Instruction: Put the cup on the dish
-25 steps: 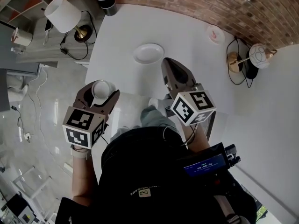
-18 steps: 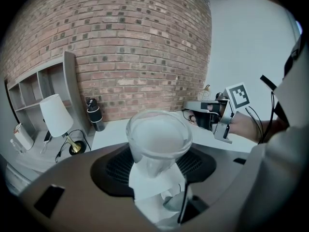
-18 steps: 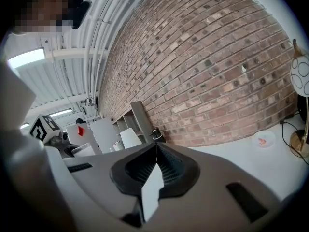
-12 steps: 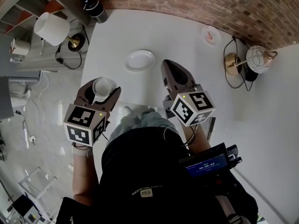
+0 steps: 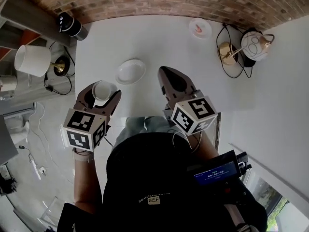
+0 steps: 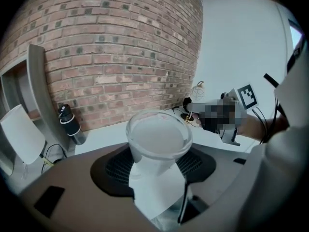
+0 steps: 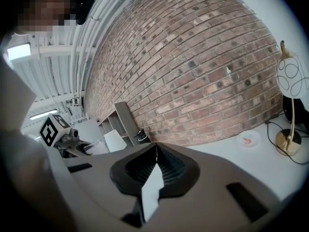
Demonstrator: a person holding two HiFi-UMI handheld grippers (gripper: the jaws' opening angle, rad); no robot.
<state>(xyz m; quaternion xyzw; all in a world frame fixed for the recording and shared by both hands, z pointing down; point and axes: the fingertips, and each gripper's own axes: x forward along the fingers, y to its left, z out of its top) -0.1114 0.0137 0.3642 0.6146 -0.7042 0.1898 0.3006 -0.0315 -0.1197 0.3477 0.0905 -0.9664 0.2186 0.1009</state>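
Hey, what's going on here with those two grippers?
A person at a white table holds a gripper in each hand. The left gripper is shut on a white cup, upright, not yet at the dish lying empty on the table ahead. The right gripper is shut and holds nothing.

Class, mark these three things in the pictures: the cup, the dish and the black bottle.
cup [image 6: 159, 137], left gripper view, inside its open mouth.
dish [image 5: 131, 71], head view, its centre.
black bottle [image 5: 72, 27], head view, its body.
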